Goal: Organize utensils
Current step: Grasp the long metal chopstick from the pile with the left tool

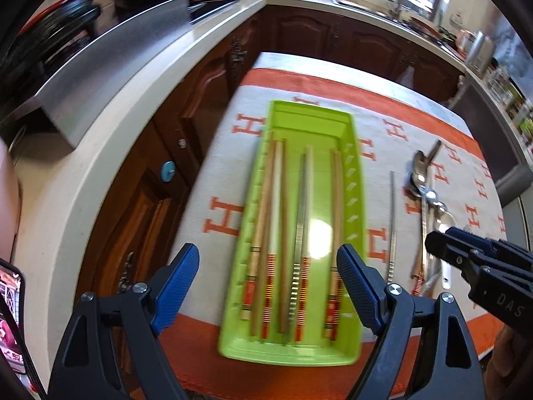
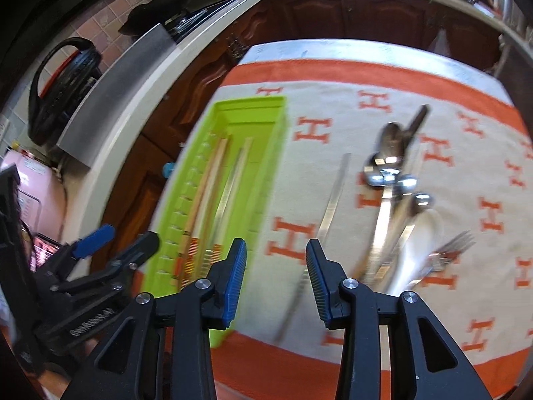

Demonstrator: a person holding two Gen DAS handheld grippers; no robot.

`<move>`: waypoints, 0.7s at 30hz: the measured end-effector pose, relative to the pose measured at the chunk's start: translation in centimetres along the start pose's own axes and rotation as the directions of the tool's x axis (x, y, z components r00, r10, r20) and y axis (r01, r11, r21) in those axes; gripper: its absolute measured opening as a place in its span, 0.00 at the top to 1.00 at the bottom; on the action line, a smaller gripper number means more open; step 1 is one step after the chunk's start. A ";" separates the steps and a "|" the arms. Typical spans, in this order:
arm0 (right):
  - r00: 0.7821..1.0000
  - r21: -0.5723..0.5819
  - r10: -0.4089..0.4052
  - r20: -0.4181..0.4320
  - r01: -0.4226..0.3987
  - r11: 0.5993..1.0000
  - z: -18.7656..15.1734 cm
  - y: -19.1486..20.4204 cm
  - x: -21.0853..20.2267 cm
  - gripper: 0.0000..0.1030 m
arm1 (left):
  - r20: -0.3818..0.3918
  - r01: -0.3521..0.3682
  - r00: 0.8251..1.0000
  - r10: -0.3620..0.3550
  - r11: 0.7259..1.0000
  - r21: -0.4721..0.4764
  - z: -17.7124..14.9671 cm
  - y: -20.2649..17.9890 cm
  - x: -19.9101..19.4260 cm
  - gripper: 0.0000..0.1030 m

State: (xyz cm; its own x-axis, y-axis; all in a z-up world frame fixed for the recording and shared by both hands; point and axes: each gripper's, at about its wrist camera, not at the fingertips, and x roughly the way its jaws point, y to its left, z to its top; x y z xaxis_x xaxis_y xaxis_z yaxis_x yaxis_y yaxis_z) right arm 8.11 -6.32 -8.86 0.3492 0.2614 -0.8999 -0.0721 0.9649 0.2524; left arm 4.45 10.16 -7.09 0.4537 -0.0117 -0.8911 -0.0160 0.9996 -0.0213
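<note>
A lime green tray (image 1: 353,180) lies on the orange and cream cloth and holds several chopsticks (image 1: 271,233). My left gripper (image 1: 268,273) is open and empty above the tray's near end. A single metal chopstick (image 1: 392,226) lies on the cloth right of the tray. A pile of metal spoons (image 1: 424,196) lies further right. My right gripper (image 2: 276,276) is open and empty, just above the metal chopstick (image 2: 329,213), with the tray (image 2: 266,106) to its left. The spoons (image 2: 389,170) and a fork (image 2: 449,250) lie to its right.
The cloth (image 2: 333,66) covers a table beside a cream counter (image 1: 100,153) with dark wood cabinets (image 1: 206,93) beneath. A steel panel (image 1: 110,76) and black pans stand on the counter at left. A sink and bottles are at the far back.
</note>
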 end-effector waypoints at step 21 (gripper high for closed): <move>0.999 0.215 -0.016 0.047 0.005 0.977 -2.2 -14.9 -1.9 0.63 | -0.077 0.105 0.993 -0.089 0.965 0.241 1.3 -14.1 4.1 0.33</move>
State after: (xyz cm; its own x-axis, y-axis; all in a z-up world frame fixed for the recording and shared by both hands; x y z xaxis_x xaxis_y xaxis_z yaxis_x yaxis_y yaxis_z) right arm 6.46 -21.14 -11.73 0.3938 0.2446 -0.8860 0.1326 0.9387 0.3181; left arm 7.69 -3.94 -9.88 0.3832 -0.1025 -0.9180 0.2469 0.9690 -0.0051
